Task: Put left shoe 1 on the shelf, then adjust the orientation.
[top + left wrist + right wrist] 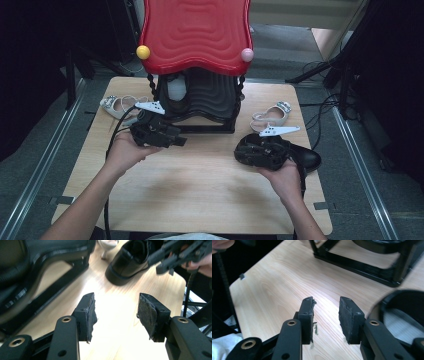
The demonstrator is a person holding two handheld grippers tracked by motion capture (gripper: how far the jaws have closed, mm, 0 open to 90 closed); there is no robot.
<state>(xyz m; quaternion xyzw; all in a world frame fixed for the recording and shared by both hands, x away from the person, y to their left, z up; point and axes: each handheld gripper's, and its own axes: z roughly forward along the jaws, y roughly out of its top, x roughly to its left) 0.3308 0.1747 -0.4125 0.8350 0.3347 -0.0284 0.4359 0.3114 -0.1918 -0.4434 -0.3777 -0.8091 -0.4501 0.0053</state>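
My left gripper (116,297) is open, with only bare tabletop between its pads. It is held low in front of the black rack base (200,127), left of centre (172,139). A black leather shoe (127,262) lies beyond it on the wooden table (200,185). My right gripper (326,301) is open as well, nothing between its pads. It hovers just left of the black shoe (307,159), whose opening (402,315) is at the right of the right gripper view. In the high view the right gripper (242,152) points left across the table.
A rack with a wavy red top (195,30) and black ribbed shelves stands at the table's back centre. A pale flat shoe (117,106) lies to its left and another (272,115) to its right. Dark stands and cables surround the table.
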